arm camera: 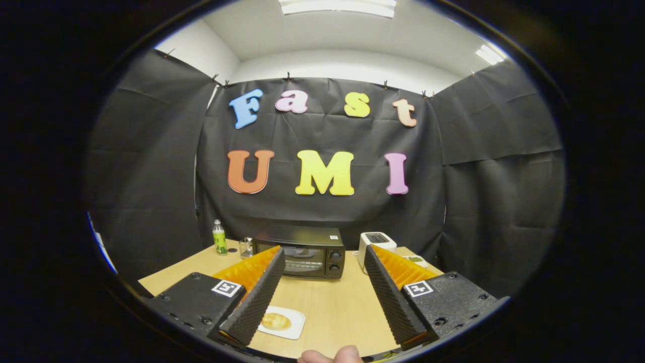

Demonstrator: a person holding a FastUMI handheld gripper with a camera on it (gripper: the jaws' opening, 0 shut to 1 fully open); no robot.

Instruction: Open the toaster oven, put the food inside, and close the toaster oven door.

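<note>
The toaster oven (300, 257) stands door closed, well beyond my tongs (321, 297), which are spread and hold nothing. The food (276, 320) lies on a white plate (295, 327) beside the left finger. I judge opening comes first: reach the door's top edge. Wooden table (332, 307), black-draped booth.

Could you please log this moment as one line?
gripper: open, empty | oven: shut, beyond fingers | food: on plate by left finger | stage: not started
</note>
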